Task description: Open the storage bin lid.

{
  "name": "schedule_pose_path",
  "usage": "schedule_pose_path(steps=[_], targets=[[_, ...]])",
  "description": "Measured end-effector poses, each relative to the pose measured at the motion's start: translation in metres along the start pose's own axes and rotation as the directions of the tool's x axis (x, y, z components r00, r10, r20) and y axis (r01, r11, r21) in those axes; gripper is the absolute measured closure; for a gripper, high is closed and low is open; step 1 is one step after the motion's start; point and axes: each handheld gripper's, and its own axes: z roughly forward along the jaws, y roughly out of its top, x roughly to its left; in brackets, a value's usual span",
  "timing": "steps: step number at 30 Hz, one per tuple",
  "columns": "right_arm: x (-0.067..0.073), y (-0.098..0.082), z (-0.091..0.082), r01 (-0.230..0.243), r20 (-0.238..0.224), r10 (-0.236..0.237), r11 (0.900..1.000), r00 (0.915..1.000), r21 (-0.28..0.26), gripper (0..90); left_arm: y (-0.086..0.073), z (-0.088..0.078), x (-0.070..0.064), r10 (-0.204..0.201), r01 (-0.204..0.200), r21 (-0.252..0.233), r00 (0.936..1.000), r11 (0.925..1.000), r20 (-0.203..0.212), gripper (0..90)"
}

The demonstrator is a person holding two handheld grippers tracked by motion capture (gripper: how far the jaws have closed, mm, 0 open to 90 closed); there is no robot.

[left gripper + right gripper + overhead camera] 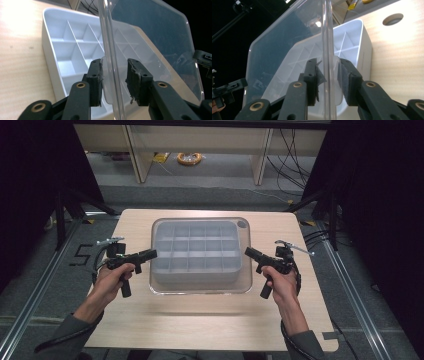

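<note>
Clear rectangular plastic lid [200, 287] held above white compartmented plastic tray [196, 254], centre of light wooden table [210, 325]. Left gripper [151, 253] clamped on lid's left edge tab; right gripper [248, 251] clamped on right edge tab. Bare surface along near edge.

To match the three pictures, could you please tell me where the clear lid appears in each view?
High view: the clear lid lies level at centre, over the white divided tray.
Left gripper view: it runs upright at centre and right, its tab between the left tongs.
Right gripper view: centre and left, edge between the right tongs.
Shared landmark: the tray's dividers.
</note>
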Motion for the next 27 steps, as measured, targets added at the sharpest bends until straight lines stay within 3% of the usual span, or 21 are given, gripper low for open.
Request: schedule_pose_path(steps=[2,3,4,5,6,9,12,15,21,25,27], targets=[[-0.002,-0.006,-0.004,0.008,0.005,-0.008,1.000,1.0000,0.000,69.9,-0.009,-0.002,-0.002,0.006,-0.006,0.015,1.0000,0.9999,-0.004,64.5],[0.002,-0.009,-0.008,-0.032,0.005,0.031,0.999,0.9995,0.006,69.8,-0.012,-0.003,-0.002,0.006,-0.006,0.023,1.0000,0.9997,-0.001,64.5],[-0.001,-0.012,-0.010,-0.001,-0.001,0.001,1.000,1.0000,0.002,69.8,-0.015,-0.003,-0.002,0.003,-0.003,0.020,0.9999,0.9998,0.011,64.5],[0.000,-0.015,-0.012,-0.018,0.006,0.018,1.000,0.9998,0.010,69.8,-0.017,-0.005,-0.002,-0.001,0.000,0.024,0.9999,0.9997,0.016,64.7],[-0.002,-0.017,-0.013,0.004,0.013,-0.004,1.000,0.9999,0.006,69.8,-0.020,-0.007,-0.002,0.011,-0.011,0.029,0.9998,0.9995,0.017,64.8],[-0.001,-0.024,-0.017,0.011,0.010,-0.011,1.000,0.9999,0.012,69.7,-0.026,-0.011,-0.002,0.013,-0.014,0.019,0.9995,0.9997,0.027,64.8],[-0.001,-0.030,-0.018,0.016,0.011,-0.016,1.000,0.9998,0.006,69.4,-0.032,-0.012,-0.003,-0.003,0.003,0.019,0.9999,0.9998,0.012,65.1],[-0.002,-0.034,-0.020,0.011,0.011,-0.011,1.000,0.9999,0.015,69.4,-0.039,-0.012,-0.001,-0.011,0.010,0.034,0.9994,0.9994,0.031,65.1],[-0.002,-0.042,-0.027,0.005,0.000,-0.005,1.000,1.0000,0.011,69.8,-0.051,-0.017,-0.003,0.009,-0.011,0.069,0.9995,0.9975,0.030,63.7],[0.002,-0.046,-0.033,0.011,0.020,-0.012,1.000,0.9997,0.013,69.6,-0.059,-0.022,-0.006,0.016,-0.018,0.078,0.9996,0.9968,0.021,64.7],[0.002,-0.051,-0.035,0.021,0.025,-0.021,1.000,0.9995,0.016,69.5,-0.065,-0.023,-0.006,0.001,-0.003,0.072,0.9996,0.9974,0.026,64.8]])
